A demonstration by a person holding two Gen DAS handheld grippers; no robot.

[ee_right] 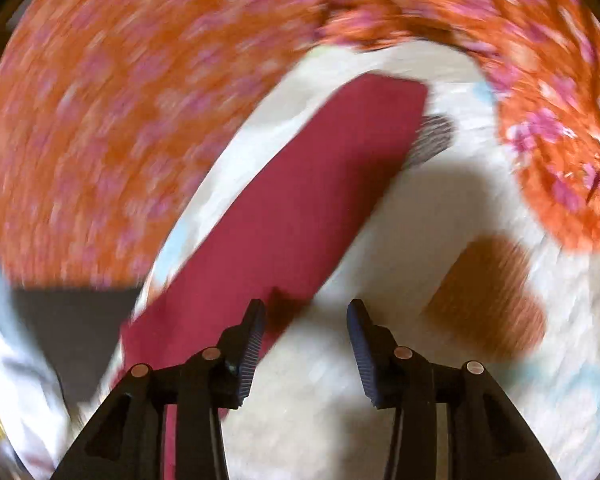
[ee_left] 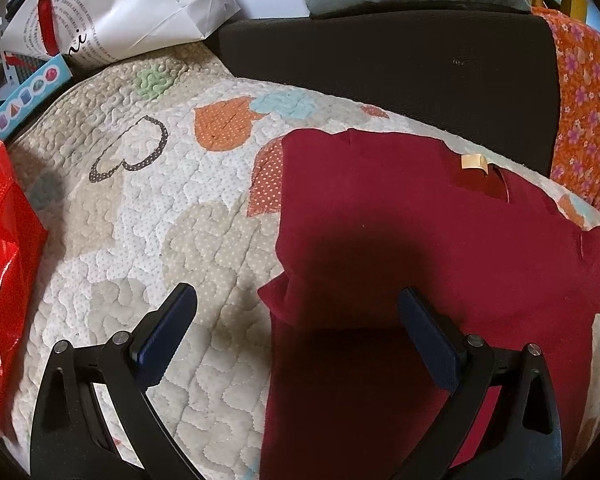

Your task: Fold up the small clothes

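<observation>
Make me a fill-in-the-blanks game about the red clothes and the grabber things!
1. The dark red garment lies on a quilt patterned with ____ shapes.
2. The left gripper has its jaws ____.
3. The right gripper holds ____.
4. The small tag on the garment is ____ in colour.

Missing words: heart; open; nothing; beige

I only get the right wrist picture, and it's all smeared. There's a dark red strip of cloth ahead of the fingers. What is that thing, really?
Observer: In the left wrist view it is a dark red garment spread flat on a quilted blanket, with a small beige label near its far edge.
Operator: And the other gripper, is it holding the cloth?
Observer: No. The left gripper is open, one finger over the garment, the other over the blanket.
Operator: Anything else lying around there?
Observer: A shiny red bag at the blanket's left edge and a white paper bag behind it.
</observation>
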